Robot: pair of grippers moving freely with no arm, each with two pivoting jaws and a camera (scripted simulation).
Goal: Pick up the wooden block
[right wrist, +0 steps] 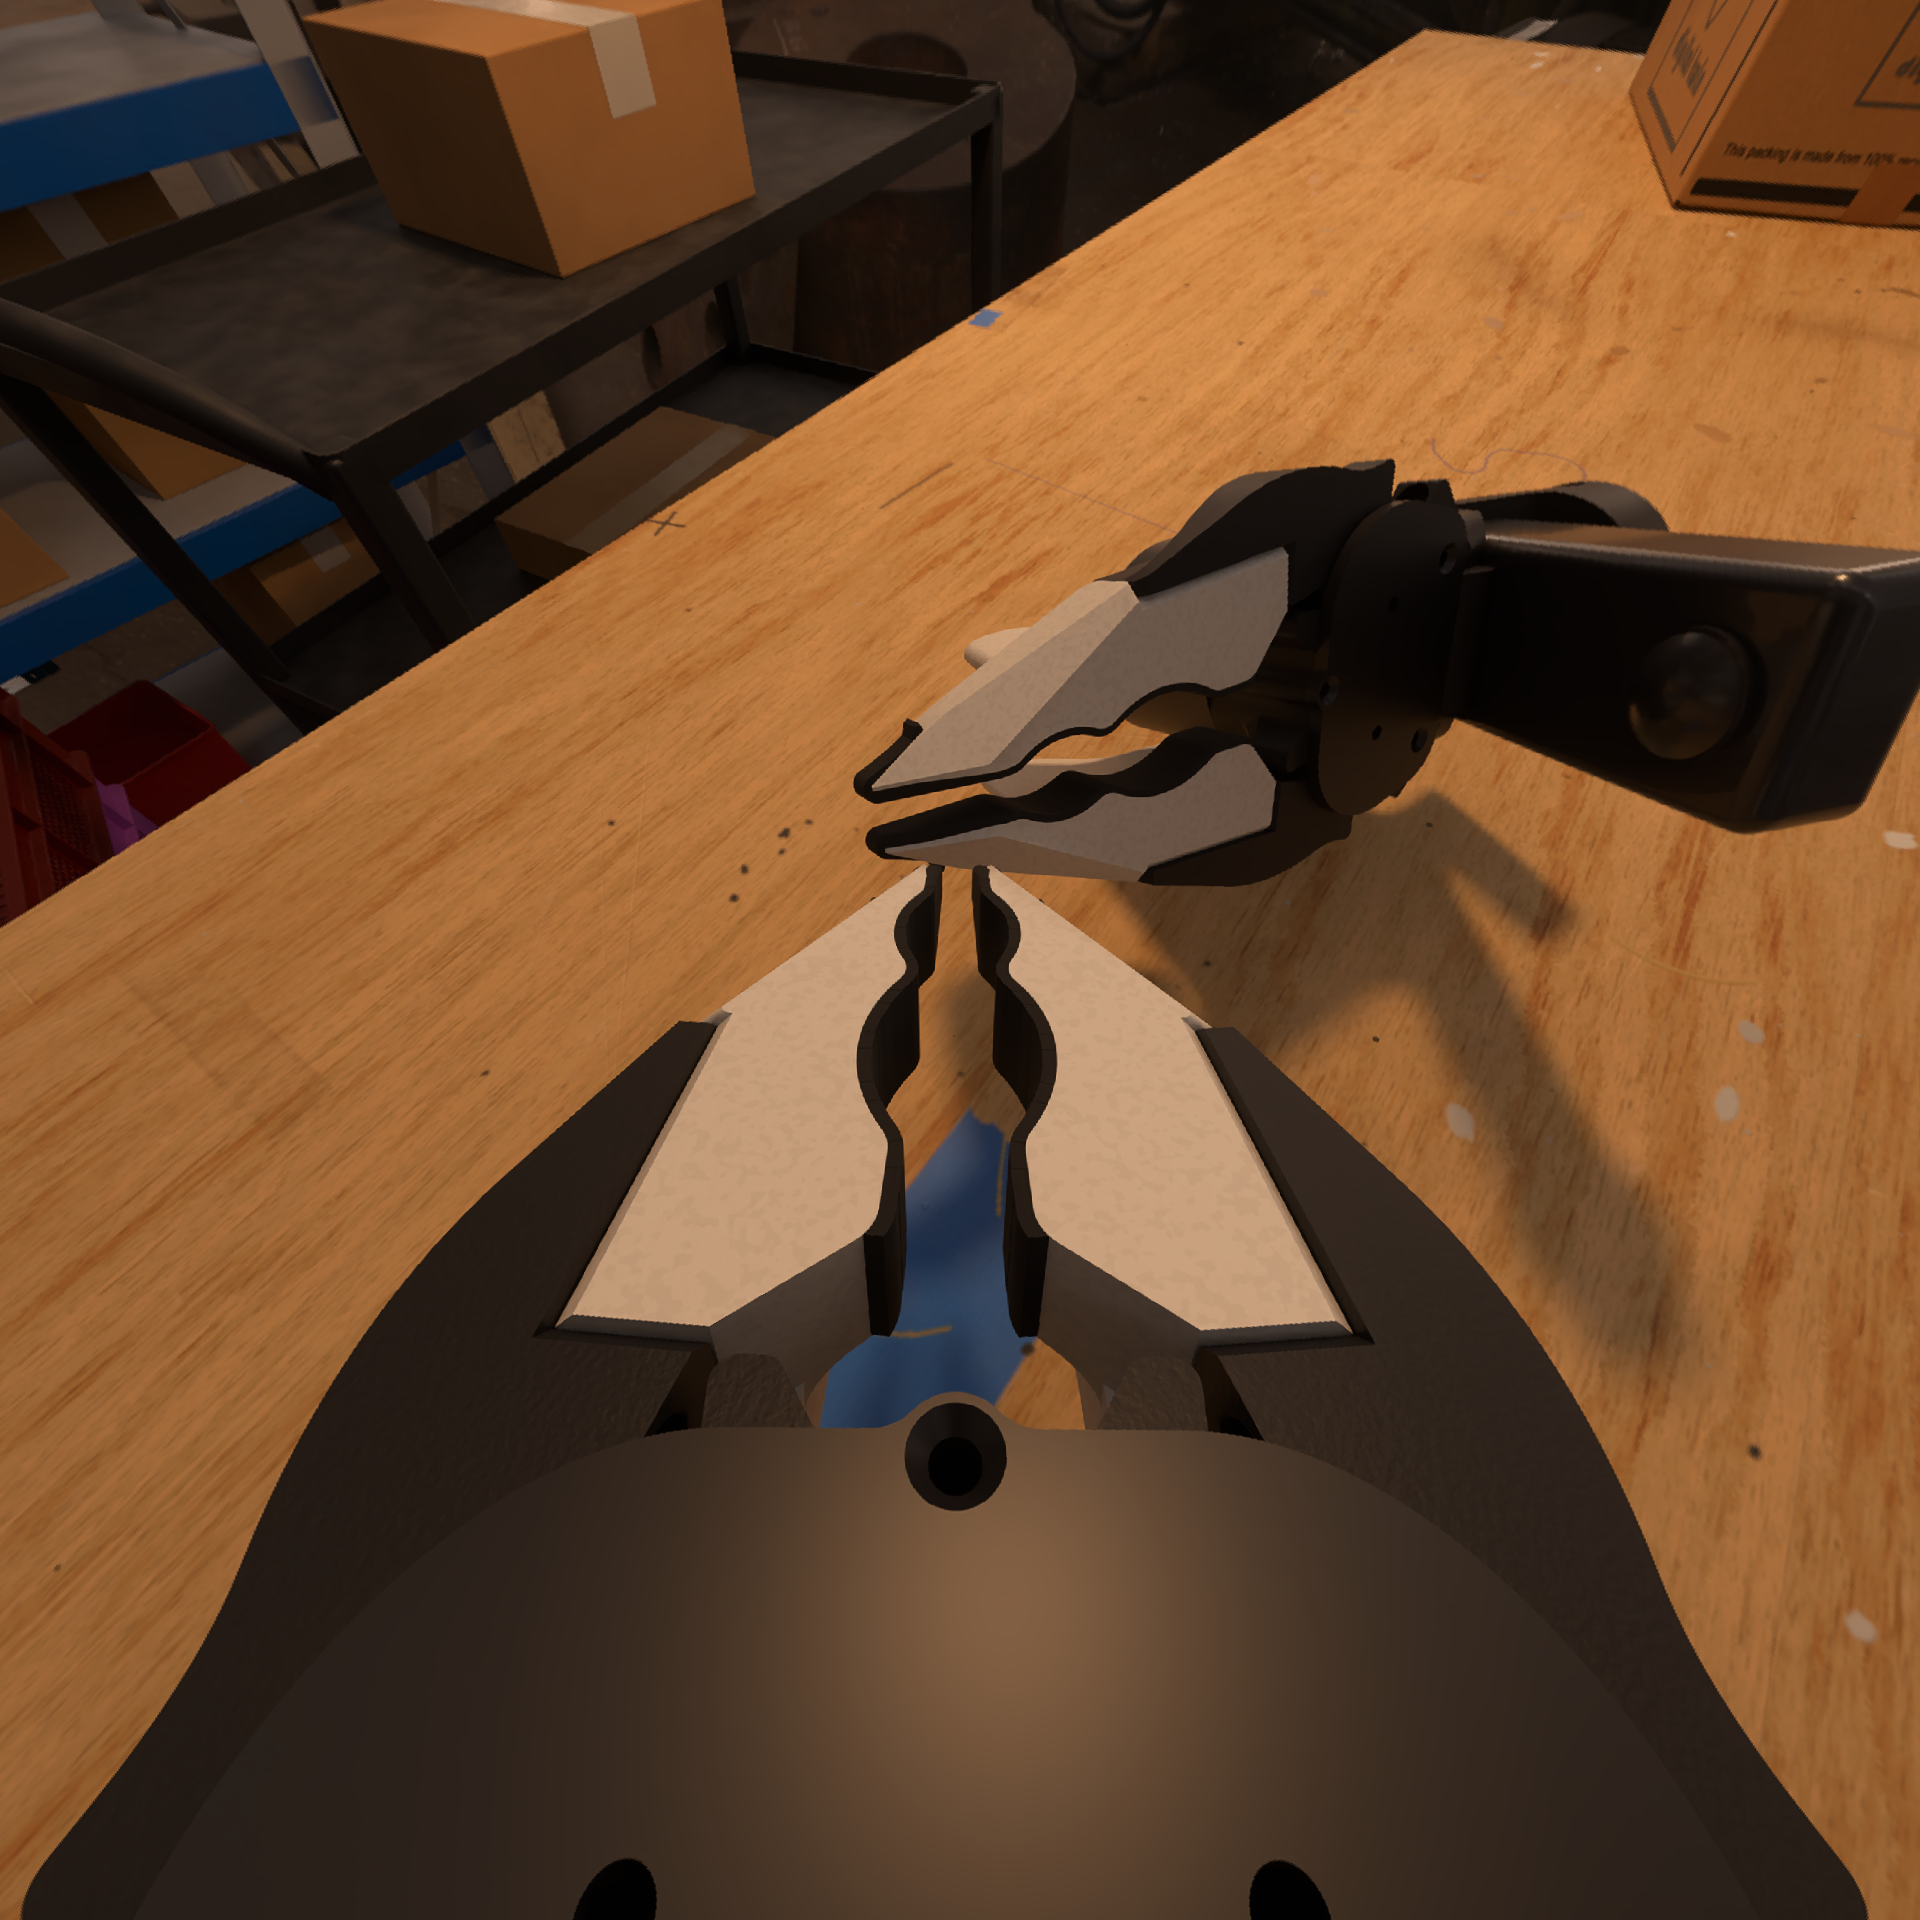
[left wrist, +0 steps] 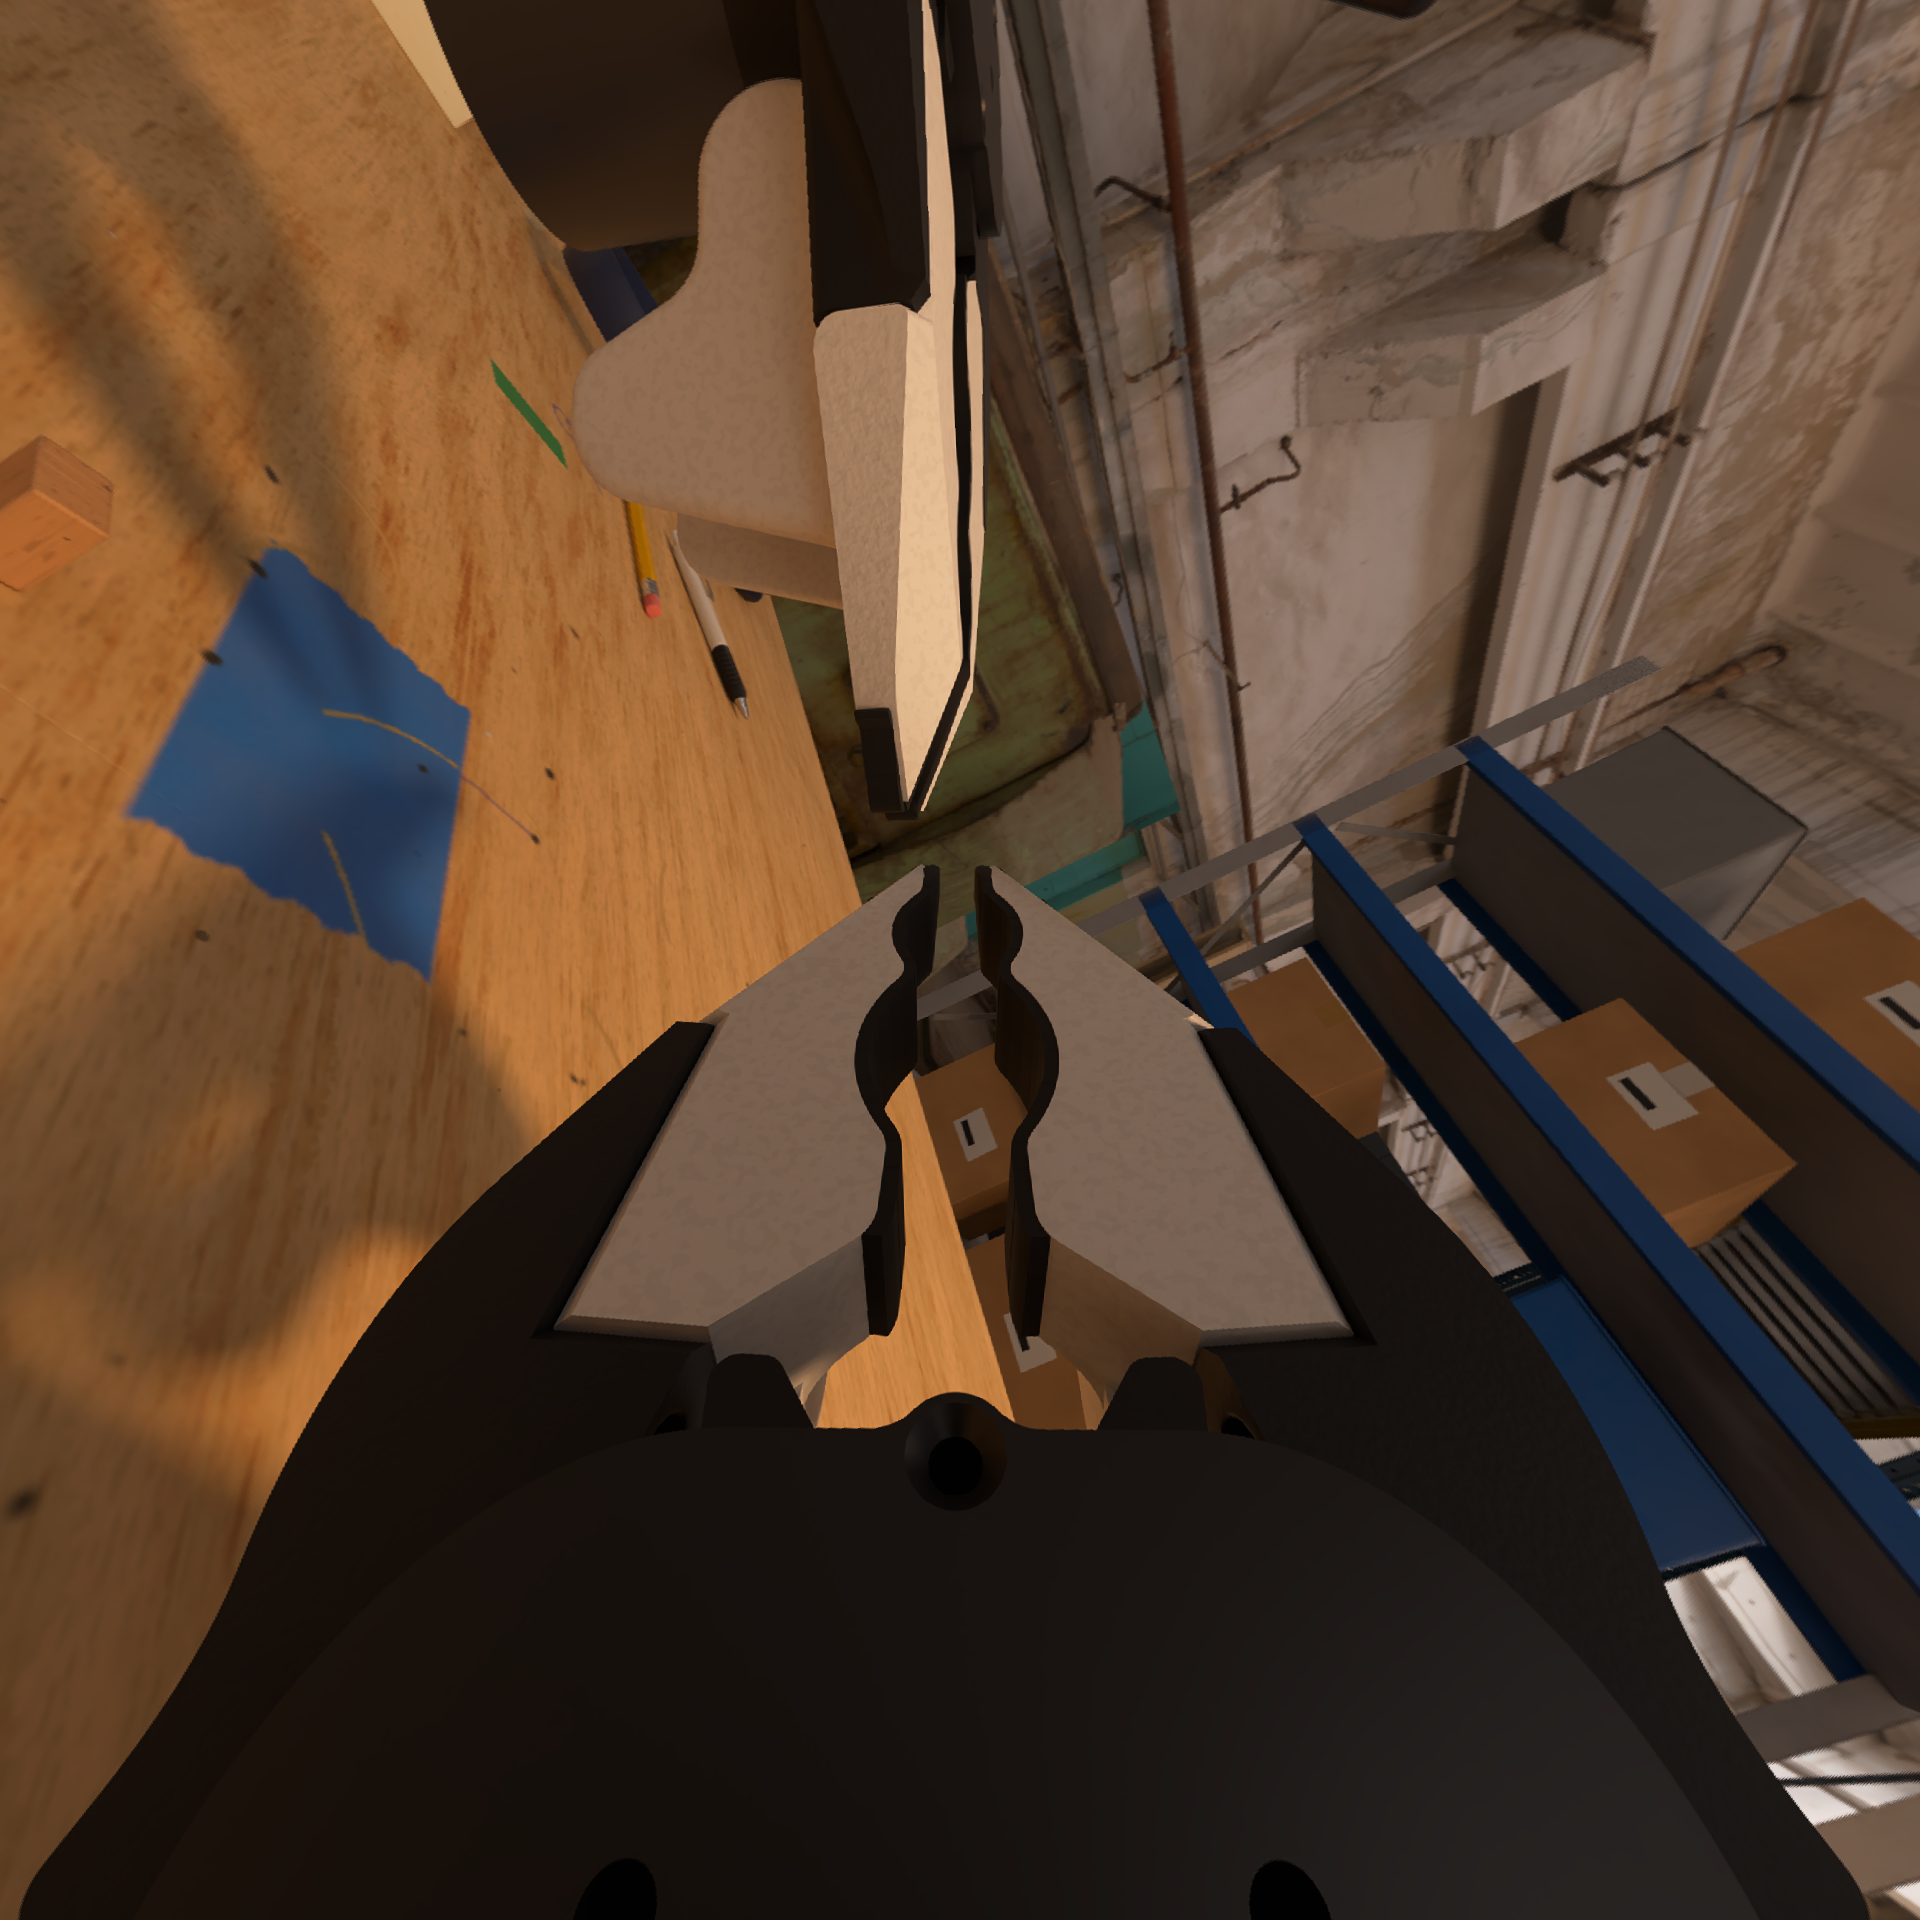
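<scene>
Plywood tabletop (left wrist: 644, 1039) fills most of both views, carrying a cardboard box (right wrist: 1787, 104) at its far corner and a torn blue paper scrap (left wrist: 301, 769) near the middle. Both grippers hang above it with nothing held: the left gripper (left wrist: 957, 883) and the right gripper (right wrist: 957, 881) each show fingers drawn nearly together with only a narrow slit between the tips. Smaller things lie on the wood: the wooden block (left wrist: 47, 511), well apart from either gripper beyond the blue scrap, plus a yellow pencil (left wrist: 642, 561) beside a white pen (left wrist: 709, 629).

Pale tan wooden block (left wrist: 50, 511) at nine o'clock; blue torn paper (left wrist: 301, 764); yellow, red-tipped pencil (left wrist: 642, 561); white, black-gripped pen (left wrist: 709, 625); streaked orange plywood tabletop (left wrist: 644, 831).
</scene>
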